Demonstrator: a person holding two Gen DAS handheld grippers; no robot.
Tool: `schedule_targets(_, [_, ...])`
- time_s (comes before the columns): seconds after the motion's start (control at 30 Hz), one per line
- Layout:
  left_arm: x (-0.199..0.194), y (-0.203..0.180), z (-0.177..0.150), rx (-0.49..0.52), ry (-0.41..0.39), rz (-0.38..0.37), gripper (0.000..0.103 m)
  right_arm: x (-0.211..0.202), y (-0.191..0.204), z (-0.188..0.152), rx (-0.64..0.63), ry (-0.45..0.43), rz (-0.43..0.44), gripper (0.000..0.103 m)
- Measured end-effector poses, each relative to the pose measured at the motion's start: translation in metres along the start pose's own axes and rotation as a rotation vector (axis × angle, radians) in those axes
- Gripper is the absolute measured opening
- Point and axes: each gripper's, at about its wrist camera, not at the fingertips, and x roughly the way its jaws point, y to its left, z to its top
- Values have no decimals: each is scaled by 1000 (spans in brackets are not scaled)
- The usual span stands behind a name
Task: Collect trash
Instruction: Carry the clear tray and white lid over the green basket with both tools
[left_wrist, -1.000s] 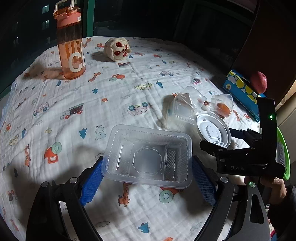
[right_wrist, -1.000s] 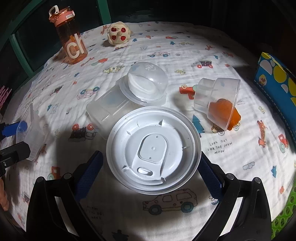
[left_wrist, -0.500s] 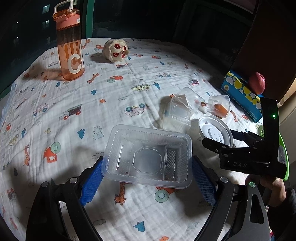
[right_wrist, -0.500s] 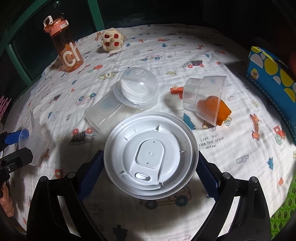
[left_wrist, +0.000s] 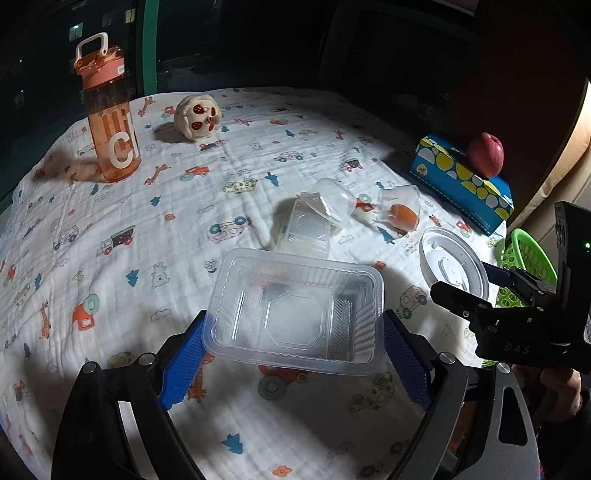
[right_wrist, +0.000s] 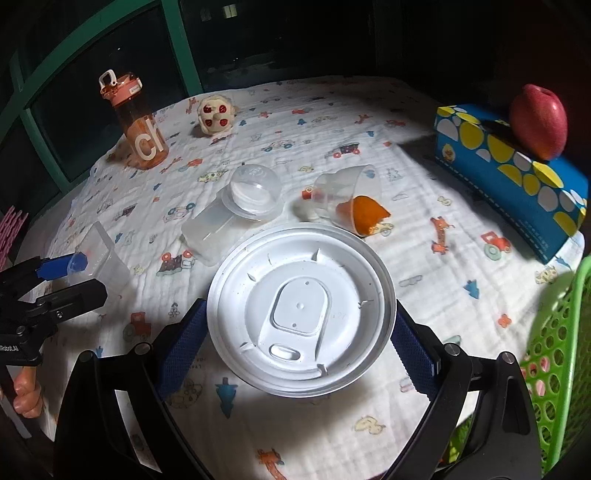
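A clear plastic tray (left_wrist: 258, 280) hangs above the printed cloth, with my left gripper (left_wrist: 295, 321) shut on its two short ends. My right gripper (right_wrist: 299, 310) is shut on a round white lid (right_wrist: 295, 280), also held off the cloth. In the left wrist view that lid (left_wrist: 450, 266) hovers at the right, close to the green basket (left_wrist: 524, 254). Still lying on the cloth are a clear box (right_wrist: 207, 232) with a dome lid (right_wrist: 255, 188) against it, and a tipped cup holding orange peel (right_wrist: 351, 203).
The green mesh basket (right_wrist: 554, 350) stands at the right edge of the bed. A blue patterned box (right_wrist: 509, 173) with a red apple (right_wrist: 537, 122) on it lies behind. An orange bottle (right_wrist: 140, 129) and a small plush toy (right_wrist: 216, 114) stand at the far side.
Both grippers have risen and drawn back with their loads. The white lid has come up off the cloth and shifted right, nearer the green basket.
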Motion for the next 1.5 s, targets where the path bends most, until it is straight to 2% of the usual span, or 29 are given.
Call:
schedule_targets(0.47, [2, -70, 7, 103, 1, -68, 87, -61, -56, -26, 92, -66, -71, 93])
schedule_targets(0.93, [15, -153, 20, 215, 18, -161, 87, -109, -134, -58, 215, -103, -188, 93])
schedule_targets(1.2, [19, -196, 29, 274, 21, -204, 87, -130, -183, -78, 294, -109, -262, 93])
schedule_targets(1.5, [20, -237, 39, 339, 13, -230, 87, -135, -231, -102, 381, -81, -335, 93])
